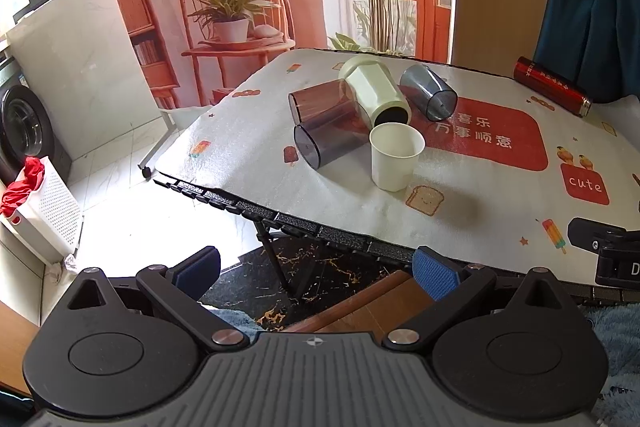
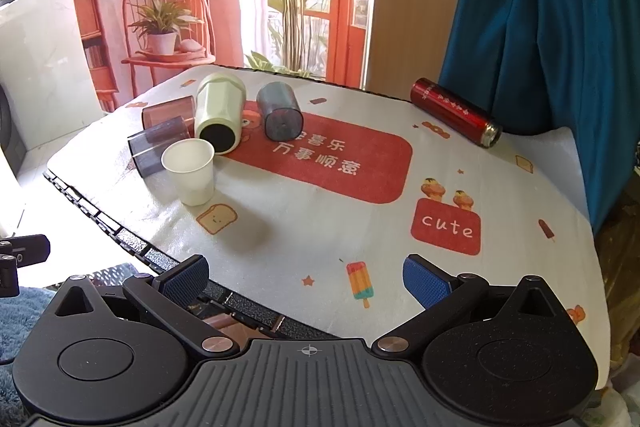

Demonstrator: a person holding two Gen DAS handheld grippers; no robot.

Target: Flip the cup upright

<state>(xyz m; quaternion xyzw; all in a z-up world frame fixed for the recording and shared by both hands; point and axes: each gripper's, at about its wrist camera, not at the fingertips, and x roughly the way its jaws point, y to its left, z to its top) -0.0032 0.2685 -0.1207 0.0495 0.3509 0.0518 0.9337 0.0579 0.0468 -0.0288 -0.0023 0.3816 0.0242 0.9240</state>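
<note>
Left gripper [image 1: 316, 269]: jaws spread wide, nothing between the blue pads [image 1: 436, 273]; it is held off the near edge of the table [image 1: 280, 217], over the floor. Right gripper [image 2: 306, 281]: jaws likewise wide apart and empty, held above the near part of the printed mat [image 2: 320, 227].

Ahead of the left fingers and slightly toward the right pad, a white paper cup [image 1: 394, 157] stands upright, mouth up; from the right wrist it appears ahead and beyond the left finger [image 2: 191, 171].

Just behind it, lying on their sides in a cluster:
- a dark grey translucent cup [image 1: 326, 143], base toward the camera, just beside the paper cup;
- a brown translucent cup [image 1: 318, 103], behind the grey one;
- a pale green cup [image 1: 376, 93], dark mouth toward the paper cup and close to its rim;
- a blue-grey cup [image 1: 428, 91], on the red panel of the mat.

Farthest, well apart and beyond the right finger of each gripper, a red cylindrical flask [image 2: 456, 111] lies on its side near the blue curtain [image 2: 540, 27].
</note>
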